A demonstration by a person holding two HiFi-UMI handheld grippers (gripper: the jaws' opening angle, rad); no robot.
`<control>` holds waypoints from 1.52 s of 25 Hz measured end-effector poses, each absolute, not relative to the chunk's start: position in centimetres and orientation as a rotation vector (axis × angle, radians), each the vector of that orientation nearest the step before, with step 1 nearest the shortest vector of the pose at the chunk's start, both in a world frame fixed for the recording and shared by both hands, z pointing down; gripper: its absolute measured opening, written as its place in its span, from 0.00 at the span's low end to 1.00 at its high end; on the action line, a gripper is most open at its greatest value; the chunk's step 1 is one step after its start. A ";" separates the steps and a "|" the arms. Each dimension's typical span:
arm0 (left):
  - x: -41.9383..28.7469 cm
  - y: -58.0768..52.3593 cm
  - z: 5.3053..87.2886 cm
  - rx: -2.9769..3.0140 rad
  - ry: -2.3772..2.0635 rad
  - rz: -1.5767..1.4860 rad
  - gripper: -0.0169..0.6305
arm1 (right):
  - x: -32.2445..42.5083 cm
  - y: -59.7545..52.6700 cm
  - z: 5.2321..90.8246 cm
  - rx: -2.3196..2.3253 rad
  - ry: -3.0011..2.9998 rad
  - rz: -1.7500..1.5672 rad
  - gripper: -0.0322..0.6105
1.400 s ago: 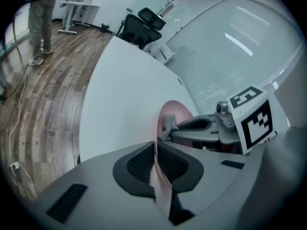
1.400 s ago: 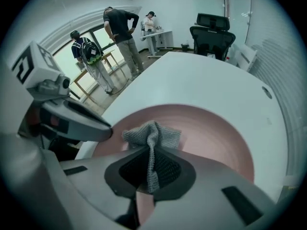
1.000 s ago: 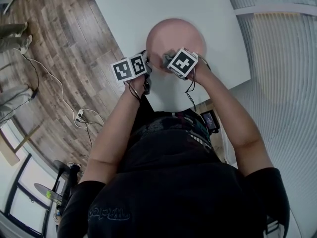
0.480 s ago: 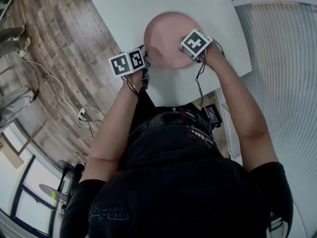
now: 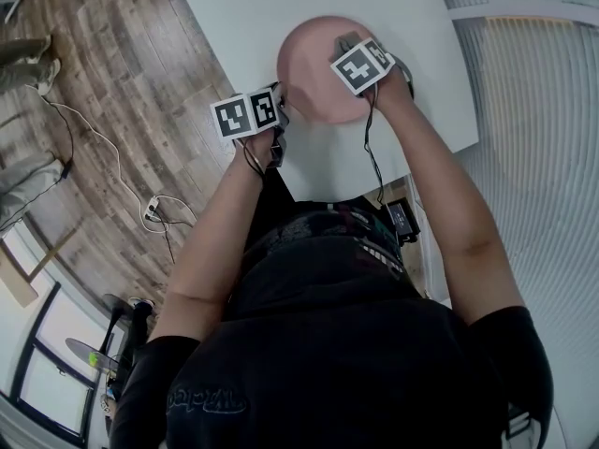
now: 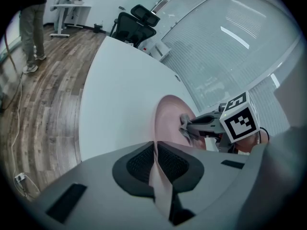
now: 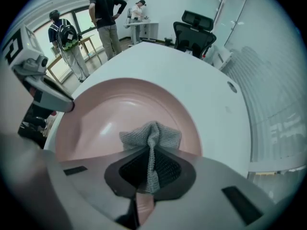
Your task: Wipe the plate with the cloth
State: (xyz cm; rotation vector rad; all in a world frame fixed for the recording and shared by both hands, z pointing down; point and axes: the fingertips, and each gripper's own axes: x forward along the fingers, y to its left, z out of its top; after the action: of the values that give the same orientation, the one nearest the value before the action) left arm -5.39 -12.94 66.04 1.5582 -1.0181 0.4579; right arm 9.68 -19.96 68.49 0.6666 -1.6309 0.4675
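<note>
**Bracing the plate (image 5: pixel 314 64) while the cloth (image 7: pixel 150 137) is wiping it**

The left tongs (image 6: pixel 154 155) are pinching the pink plate's near rim, so it is not sliding about on the white worktop (image 5: pixel 243 12). The right tongs (image 7: pixel 149 164) are clamping a bunched grey cloth and pointing down, so its free fold is lying on the plate's inner face by the right-hand side. Wiping is probably under way.

The left tool (image 5: pixel 279 101) sits at the near-left rim of a pink plate (image 5: pixel 309 64) on the white tabletop (image 5: pixel 234 17). The right tool (image 5: pixel 346 45) hangs over the plate's right half. A white cable (image 5: pixel 112 171) trails across the wooden floor (image 5: pixel 122 73).
</note>
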 end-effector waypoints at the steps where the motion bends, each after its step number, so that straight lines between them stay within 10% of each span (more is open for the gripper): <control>1: -5.3 -12.9 66.0 1.559 -1.018 0.457 0.08 | 9.0 -20.5 68.4 0.682 -1.655 0.452 0.11; 17: -5.5 -12.9 65.9 1.567 -1.100 0.427 0.09 | -1.6 -13.9 67.8 0.421 -1.947 0.436 0.11; 38: -5.7 -10.1 58.4 1.838 -1.166 0.342 0.22 | 4.7 -10.9 57.4 0.809 -2.169 0.541 0.11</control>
State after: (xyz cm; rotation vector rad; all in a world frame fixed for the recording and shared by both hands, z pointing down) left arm -5.65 -10.10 58.37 1.8379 -1.1662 0.3424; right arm 4.69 -10.89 57.35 0.8091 -2.1691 0.5412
